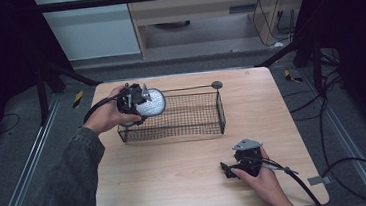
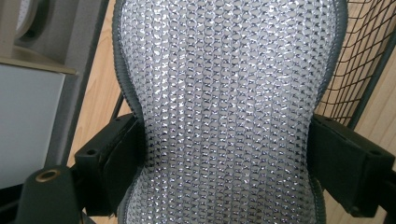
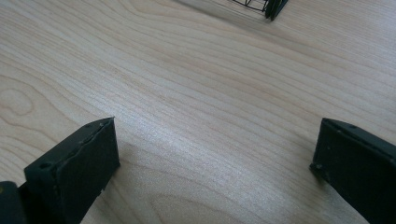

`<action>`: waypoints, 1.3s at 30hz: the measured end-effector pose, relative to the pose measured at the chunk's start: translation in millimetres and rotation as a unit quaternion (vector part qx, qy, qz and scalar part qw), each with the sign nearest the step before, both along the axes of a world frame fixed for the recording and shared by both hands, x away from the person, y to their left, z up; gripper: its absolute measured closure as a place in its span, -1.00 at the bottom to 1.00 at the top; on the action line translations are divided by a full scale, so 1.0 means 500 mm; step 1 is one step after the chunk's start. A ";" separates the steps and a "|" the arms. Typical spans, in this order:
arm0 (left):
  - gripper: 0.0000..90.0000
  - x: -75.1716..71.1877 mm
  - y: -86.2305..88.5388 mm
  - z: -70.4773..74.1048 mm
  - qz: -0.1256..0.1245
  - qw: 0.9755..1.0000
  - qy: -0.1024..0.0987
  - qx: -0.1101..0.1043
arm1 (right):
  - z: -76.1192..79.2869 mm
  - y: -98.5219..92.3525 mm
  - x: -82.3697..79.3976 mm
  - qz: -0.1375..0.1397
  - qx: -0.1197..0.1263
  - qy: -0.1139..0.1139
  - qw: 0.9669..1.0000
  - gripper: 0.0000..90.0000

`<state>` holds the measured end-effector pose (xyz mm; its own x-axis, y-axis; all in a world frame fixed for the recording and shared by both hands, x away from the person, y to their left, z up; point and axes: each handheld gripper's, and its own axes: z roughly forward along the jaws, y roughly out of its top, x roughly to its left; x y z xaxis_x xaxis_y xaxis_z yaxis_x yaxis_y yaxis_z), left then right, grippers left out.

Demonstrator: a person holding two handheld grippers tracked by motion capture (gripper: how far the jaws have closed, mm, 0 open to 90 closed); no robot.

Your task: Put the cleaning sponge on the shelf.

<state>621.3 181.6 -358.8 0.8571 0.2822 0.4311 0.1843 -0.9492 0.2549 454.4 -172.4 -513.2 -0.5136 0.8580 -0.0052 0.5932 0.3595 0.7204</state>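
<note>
- At the left of the high view, the person's left hand (image 1: 106,116) holds the left gripper (image 1: 138,103) over the left end of the black wire-mesh basket (image 1: 211,111), near the far-left part of the light wooden table (image 1: 176,169).
- The left gripper is clamped on a round, silvery, sparkling mesh pad with a grey rim (image 1: 151,104); in the left gripper view the pad (image 2: 229,121) stands between the two black jaws, which press against its two sides where its outline narrows.
- In the high view the pad is tilted, its glittering face turned towards the camera, above the basket's left end; whether it touches the wire I cannot tell.
- The basket stands on the table's far half, with a thin wire handle ending in a small dark disc (image 1: 216,85) at its far right corner.
- Towards the right, near the table's front edge and well apart from the basket, the person's right hand (image 1: 263,179) holds the right gripper (image 1: 227,170) low over the bare wood.
- In the right gripper view its jaws stand wide apart with nothing between them but the wood grain; a corner of the basket (image 3: 268,6) shows at the top.
</note>
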 end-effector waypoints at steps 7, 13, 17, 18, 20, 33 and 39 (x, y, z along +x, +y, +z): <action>-0.69 0.006 -0.009 -0.011 -0.004 1.000 0.006 0.004 | 0.000 0.000 0.000 -0.001 0.000 0.000 1.000 -0.99; -0.69 0.008 -0.020 -0.018 -0.013 1.000 0.001 0.009 | 0.000 0.000 0.000 0.000 0.000 0.000 1.000 -0.99; -0.69 0.009 -0.025 -0.021 -0.011 1.000 -0.001 0.008 | 0.000 0.000 0.000 -0.001 0.000 0.000 1.000 -0.99; -0.69 0.010 -0.027 -0.021 -0.013 1.000 0.000 0.008 | 0.000 0.000 0.000 -0.001 0.000 0.000 1.000 -0.99; -0.70 0.011 -0.029 -0.023 -0.014 1.000 -0.001 0.008 | 0.000 0.000 -0.001 -0.001 0.000 0.000 1.000 -0.99; -0.88 0.023 -0.027 -0.025 0.009 0.999 0.023 -0.022 | 0.000 0.000 0.000 0.000 -0.001 -0.001 1.000 -0.99; -0.92 0.028 -0.026 -0.025 0.020 0.999 0.018 -0.035 | 0.000 0.000 0.000 -0.001 0.000 0.000 1.000 -0.99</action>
